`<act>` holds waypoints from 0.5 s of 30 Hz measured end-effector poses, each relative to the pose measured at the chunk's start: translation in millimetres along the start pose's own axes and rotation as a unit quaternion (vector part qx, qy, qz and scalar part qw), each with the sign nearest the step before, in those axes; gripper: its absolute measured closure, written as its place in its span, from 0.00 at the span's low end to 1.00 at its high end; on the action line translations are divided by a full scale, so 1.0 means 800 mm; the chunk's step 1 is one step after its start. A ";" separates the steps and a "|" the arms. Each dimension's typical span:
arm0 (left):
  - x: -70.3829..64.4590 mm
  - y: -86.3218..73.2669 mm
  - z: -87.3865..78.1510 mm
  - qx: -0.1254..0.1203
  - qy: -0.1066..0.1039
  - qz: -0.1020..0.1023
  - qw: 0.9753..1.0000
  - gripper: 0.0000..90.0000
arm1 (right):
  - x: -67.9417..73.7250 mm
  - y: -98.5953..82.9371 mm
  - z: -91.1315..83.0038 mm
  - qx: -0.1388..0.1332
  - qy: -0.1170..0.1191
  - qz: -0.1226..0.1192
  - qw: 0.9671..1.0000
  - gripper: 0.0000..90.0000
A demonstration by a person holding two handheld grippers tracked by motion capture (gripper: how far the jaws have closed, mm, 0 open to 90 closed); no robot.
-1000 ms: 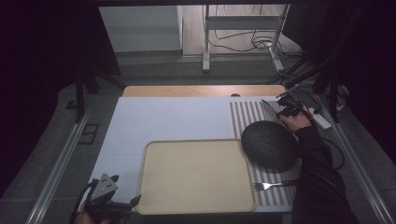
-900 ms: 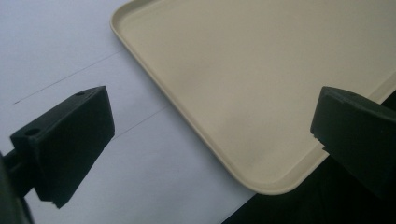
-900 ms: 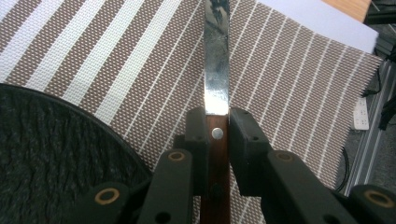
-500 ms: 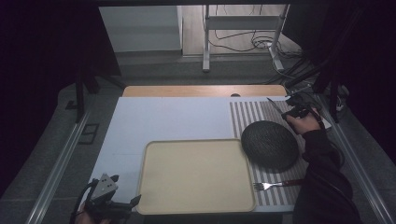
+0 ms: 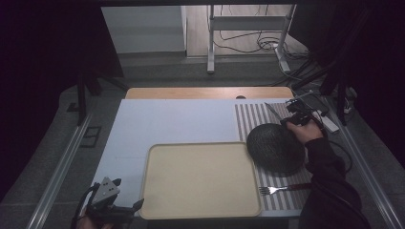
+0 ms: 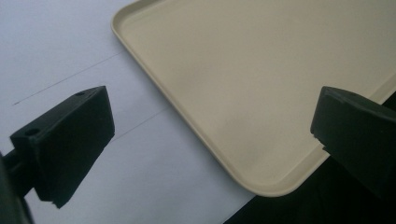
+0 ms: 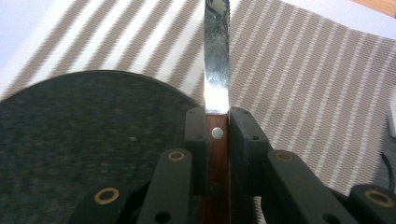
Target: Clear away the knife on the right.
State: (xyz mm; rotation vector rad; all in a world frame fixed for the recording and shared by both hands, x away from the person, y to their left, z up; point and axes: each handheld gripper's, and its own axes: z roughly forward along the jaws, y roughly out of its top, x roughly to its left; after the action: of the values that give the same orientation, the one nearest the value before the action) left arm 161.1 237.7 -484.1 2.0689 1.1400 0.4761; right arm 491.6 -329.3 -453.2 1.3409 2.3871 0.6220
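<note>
Your right hand-held gripper [image 5: 297, 116] has drifted back over the striped placemat [image 5: 253, 119], past the dark plate [image 5: 275, 147], so the knife [image 7: 217, 65] is lifted, not yet placed. It's clamped by its wooden handle, blade pointing ahead. Your left hand-held gripper [image 6: 210, 140] hangs open beside the tray [image 6: 243, 70] at the bench [image 5: 167, 121] edge.

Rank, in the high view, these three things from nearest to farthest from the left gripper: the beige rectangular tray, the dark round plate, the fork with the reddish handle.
Measured from the left gripper at the table's near left corner:
1. Beige rectangular tray, just beside its jaws, mid-table.
2. Fork with the reddish handle, past the tray's right edge, on the striped placemat.
3. Dark round plate, farther back on the right.
</note>
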 end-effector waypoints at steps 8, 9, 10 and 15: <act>0.000 0.000 0.000 0.000 0.000 0.000 1.000 0.00 | 0.038 -0.004 -0.004 -0.007 0.023 -0.015 1.000 0.87; 0.000 0.000 0.000 0.000 0.000 0.000 1.000 0.00 | 0.044 -0.006 -0.005 -0.008 0.028 -0.018 0.999 0.87; 0.000 0.000 0.000 -0.001 0.000 0.000 1.000 0.00 | 0.047 -0.006 -0.005 -0.008 0.029 -0.019 0.999 0.87; 0.000 0.000 0.000 -0.001 0.000 0.000 1.000 0.00 | 0.073 -0.012 -0.010 -0.010 0.048 -0.032 0.998 0.87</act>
State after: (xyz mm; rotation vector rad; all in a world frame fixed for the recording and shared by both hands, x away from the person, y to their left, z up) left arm 160.8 237.6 -484.0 2.0682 1.1386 0.4779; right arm 451.9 -285.2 -455.4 1.2489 2.4815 0.7051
